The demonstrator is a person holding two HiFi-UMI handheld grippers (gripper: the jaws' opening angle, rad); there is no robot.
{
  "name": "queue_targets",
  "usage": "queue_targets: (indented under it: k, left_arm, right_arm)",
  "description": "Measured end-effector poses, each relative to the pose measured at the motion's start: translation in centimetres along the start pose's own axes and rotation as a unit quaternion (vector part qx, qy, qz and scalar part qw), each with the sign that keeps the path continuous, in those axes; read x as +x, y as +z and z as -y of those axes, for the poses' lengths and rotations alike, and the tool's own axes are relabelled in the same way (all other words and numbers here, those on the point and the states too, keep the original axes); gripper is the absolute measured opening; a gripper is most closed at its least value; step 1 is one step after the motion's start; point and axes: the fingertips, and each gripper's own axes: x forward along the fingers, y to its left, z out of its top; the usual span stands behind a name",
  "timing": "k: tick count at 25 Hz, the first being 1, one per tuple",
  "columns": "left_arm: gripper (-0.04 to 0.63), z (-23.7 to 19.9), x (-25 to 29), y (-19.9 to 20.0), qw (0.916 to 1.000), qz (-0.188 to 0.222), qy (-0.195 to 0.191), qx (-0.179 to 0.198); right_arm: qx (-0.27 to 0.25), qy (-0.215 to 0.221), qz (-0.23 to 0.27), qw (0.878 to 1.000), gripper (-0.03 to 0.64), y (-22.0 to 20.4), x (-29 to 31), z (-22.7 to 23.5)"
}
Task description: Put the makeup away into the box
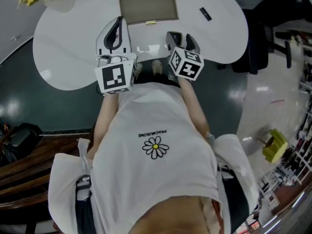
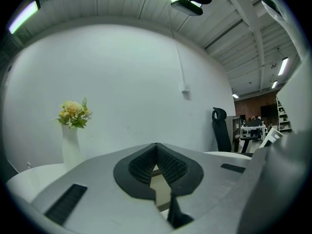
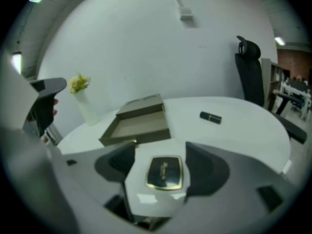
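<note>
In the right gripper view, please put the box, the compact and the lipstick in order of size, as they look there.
1. box
2. compact, though it lies nearest the camera, which makes it look larger
3. lipstick, clearly the smallest

I see the table (image 1: 63, 57) smooth, glossy white; the compact (image 3: 165, 172) at its near edge glossy, dark-lidded; the box (image 3: 131, 137) matt cardboard.
</note>
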Motion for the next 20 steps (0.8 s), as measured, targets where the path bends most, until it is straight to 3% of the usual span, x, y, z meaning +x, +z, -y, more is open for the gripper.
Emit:
queue_targets:
  k: [8, 15, 20]
  left_arm:
    - [0.02, -0.1, 0.3, -0.6, 0.9999, -0.011, 0.0, -0.001]
    - [0.02, 0.0, 0.1, -1.2, 0.9998, -0.018, -0.004, -0.001]
    - [0.02, 0.0, -0.1, -1.4, 0.9998, -0.022, -0.002, -0.003]
  right_arm:
    - [0.019, -0.018, -0.058, 0.998, 0.314, -3.3, 1.5, 0.6]
    - [-0.021, -0.043, -0.106, 0.993, 0.314, -5.8, 2.6, 0.8]
    - [-0.035, -0.066, -0.101, 0.992, 0.313, -6.5, 2.9, 1.4]
